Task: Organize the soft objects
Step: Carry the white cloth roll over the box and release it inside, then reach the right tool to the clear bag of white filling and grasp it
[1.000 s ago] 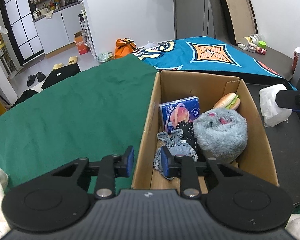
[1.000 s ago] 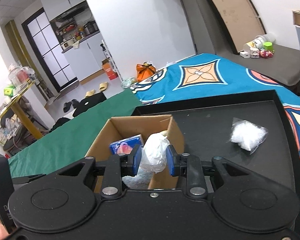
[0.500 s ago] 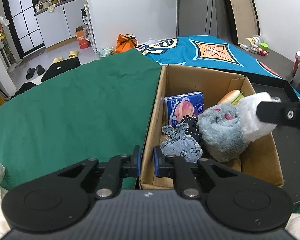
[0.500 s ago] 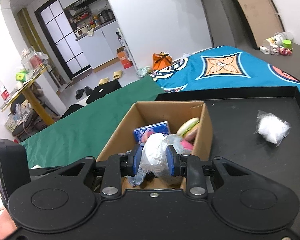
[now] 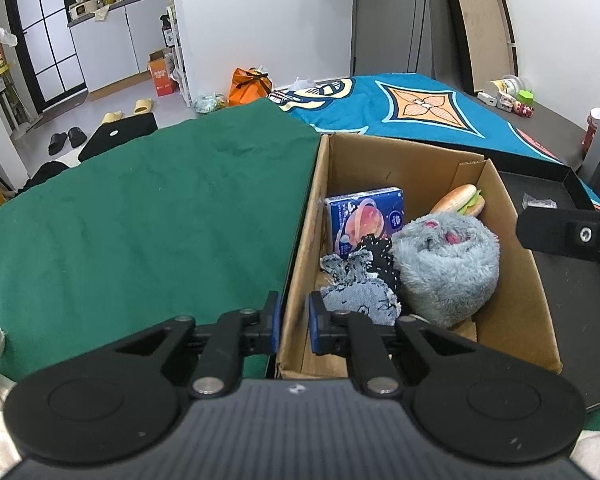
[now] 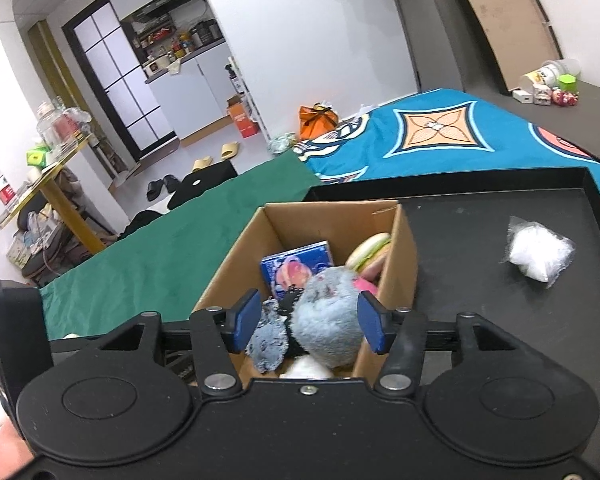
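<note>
The left gripper (image 5: pixel 293 322) is clamping the near left wall of the cardboard box (image 5: pixel 300 248), one blue pad outside the wall and one inside, its jaws drawn nearly together on the card. The right gripper (image 6: pixel 308 326) is hanging over the near end of the same box with its jaws opening, roughly half spread, and the pads are pressing on nothing. Directly below it a white crumpled bag (image 6: pixel 306 370) is lying in the box, only partly showing over the gripper's body (the left wrist view does not show it at all). Inside the box a grey plush toy (image 5: pixel 446 268) is filling the near right side, a blue-grey knitted cloth (image 5: pixel 356 296) is sitting just beside it toward the left wall, and a black dotted fabric (image 5: pixel 376 252) is wedged between them. A blue tissue pack (image 5: pixel 366 216) is leaning upright behind these, and a toy burger (image 5: pixel 460 200) is resting in the far right corner. On the black tray (image 6: pixel 500 300), to the right of the box, a clear bag of white stuffing (image 6: pixel 538 254) is lying well apart from everything else. The box is sitting where the green cloth (image 5: pixel 140 220) meets the tray.
</note>
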Tool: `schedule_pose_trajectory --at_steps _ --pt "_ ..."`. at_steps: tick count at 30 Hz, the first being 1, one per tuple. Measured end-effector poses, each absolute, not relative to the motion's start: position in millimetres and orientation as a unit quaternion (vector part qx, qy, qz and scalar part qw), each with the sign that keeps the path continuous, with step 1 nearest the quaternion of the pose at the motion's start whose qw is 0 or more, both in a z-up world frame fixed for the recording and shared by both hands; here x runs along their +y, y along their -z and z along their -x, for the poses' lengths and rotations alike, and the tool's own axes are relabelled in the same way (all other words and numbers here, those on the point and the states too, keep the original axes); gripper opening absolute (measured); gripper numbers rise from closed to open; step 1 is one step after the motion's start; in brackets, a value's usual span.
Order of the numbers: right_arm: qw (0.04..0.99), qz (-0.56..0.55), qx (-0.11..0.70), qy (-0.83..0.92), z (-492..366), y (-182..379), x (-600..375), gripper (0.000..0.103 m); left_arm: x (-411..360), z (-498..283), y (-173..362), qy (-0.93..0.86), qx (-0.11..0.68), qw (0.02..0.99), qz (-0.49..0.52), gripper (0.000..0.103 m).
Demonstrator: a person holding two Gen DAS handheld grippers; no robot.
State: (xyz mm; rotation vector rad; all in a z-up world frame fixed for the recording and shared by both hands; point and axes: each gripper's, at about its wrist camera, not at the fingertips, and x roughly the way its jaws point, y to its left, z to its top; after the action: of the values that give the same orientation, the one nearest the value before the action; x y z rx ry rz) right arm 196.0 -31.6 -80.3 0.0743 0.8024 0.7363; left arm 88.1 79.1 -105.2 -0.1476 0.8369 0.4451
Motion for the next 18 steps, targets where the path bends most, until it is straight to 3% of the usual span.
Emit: schedule_pose_trajectory --at_steps 10,18 --pt "0.874 -0.04 0.365 -0.319 -211.5 78.5 -53.4 0.073 75.1 -94.5 102.1 -0.212 0.403 0.888 0.06 0.017" --pt "0.882 -0.052 0.36 -0.301 -229.5 81.4 -73.5 0.076 72.8 -104.6 100.3 -0.219 0.399 0.889 0.049 0.019"
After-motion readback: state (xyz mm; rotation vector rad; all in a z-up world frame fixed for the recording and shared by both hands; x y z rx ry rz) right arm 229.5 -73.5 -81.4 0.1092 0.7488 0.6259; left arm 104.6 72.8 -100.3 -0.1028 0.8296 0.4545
